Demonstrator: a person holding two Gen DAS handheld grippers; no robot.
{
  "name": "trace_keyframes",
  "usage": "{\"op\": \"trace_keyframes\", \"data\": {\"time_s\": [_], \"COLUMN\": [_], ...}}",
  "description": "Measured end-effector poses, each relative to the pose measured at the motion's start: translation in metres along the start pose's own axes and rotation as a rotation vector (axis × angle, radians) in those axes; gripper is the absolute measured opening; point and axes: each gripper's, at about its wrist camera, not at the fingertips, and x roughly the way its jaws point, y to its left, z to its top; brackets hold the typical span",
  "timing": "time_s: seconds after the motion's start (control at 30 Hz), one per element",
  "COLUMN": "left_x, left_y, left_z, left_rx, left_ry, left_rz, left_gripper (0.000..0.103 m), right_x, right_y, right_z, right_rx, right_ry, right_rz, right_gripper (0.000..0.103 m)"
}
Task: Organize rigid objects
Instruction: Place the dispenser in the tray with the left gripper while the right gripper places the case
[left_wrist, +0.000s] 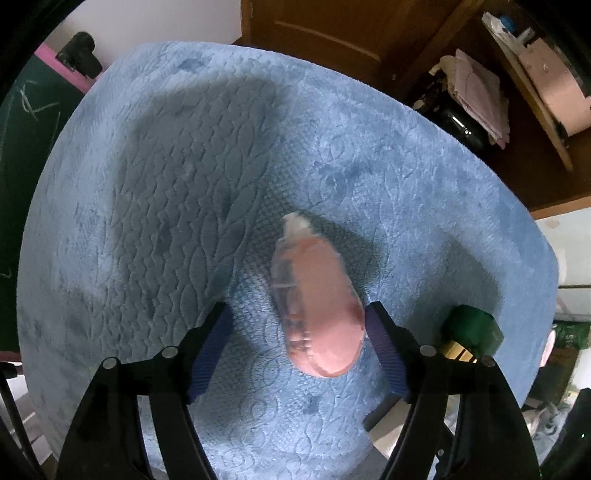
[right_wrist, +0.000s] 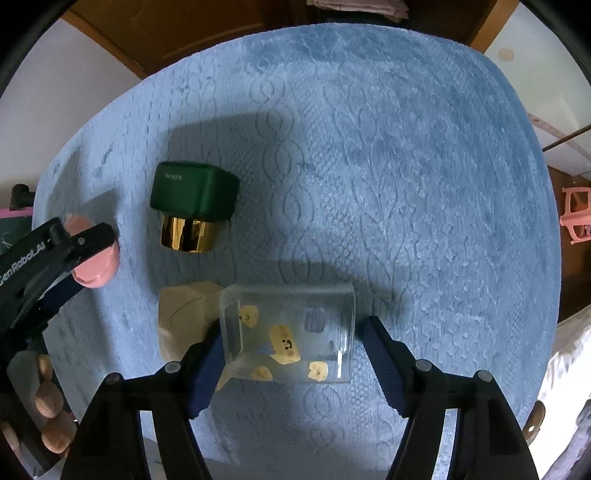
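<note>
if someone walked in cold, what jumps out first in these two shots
Probably the blue quilted cloth that fills both views. On it, a pink oval case lies between the open fingers of the left gripper, close against one of them. In the right wrist view a clear box with yellow stickers sits between the open fingers of the right gripper, with a green and gold container beyond it, to the left.

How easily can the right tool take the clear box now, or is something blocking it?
Probably yes. The right tool is open, with the clear box lying between its fingers. One finger sits in the narrow space between the clear box and the beige box, so closing may nudge that one.
</note>
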Motion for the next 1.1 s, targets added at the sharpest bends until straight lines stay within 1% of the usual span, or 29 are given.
{"op": "trace_keyframes", "data": {"time_s": [0.07,0.17,0.3,0.47,0.53,0.57,0.6,0.77,0.9,1.0,1.1], "left_x": [0.001,0.004,0.007,0.008,0.007,0.006,0.004,0.0,-0.008,-0.026,-0.053], "left_y": [-0.004,-0.011,-0.012,-0.013,-0.011,-0.011,-0.011,-0.006,-0.003,-0.001,0.001], "left_z": [-0.001,-0.002,-0.001,0.005,0.006,0.007,0.007,0.006,-0.008,-0.022,-0.041], "left_rx": [0.018,0.062,0.059,0.062,0.062,0.067,0.074,0.088,0.117,0.16,0.213], "left_ry": [0.007,0.01,0.005,-0.006,-0.01,-0.014,-0.02,-0.025,-0.023,-0.033,-0.048], "left_rz": [0.021,0.072,0.084,0.068,0.069,0.073,0.072,0.048,0.035,0.02,-0.024], "left_gripper": [0.078,0.078,0.078,0.074,0.067,0.059,0.053,0.053,0.053,0.053,0.053], "right_x": [0.001,0.0,0.001,-0.002,-0.004,-0.004,-0.004,-0.009,-0.025,-0.045,-0.069], "right_y": [-0.002,-0.005,-0.014,-0.021,-0.021,-0.022,-0.023,-0.022,-0.026,-0.035,-0.04], "right_z": [-0.004,-0.008,-0.011,-0.013,-0.013,-0.013,-0.013,-0.018,-0.027,-0.036,-0.05], "right_rx": [0.0,0.001,0.0,-0.005,-0.01,-0.012,-0.013,-0.022,-0.007,0.006,0.004], "right_ry": [0.004,0.004,-0.001,-0.002,-0.004,-0.005,-0.009,-0.031,-0.057,-0.086,-0.128], "right_rz": [0.005,0.015,0.019,0.024,0.022,0.022,0.021,0.016,0.05,0.102,0.126], "right_gripper": [0.072,0.072,0.071,0.067,0.065,0.065,0.064,0.064,0.063,0.063,0.063]}}
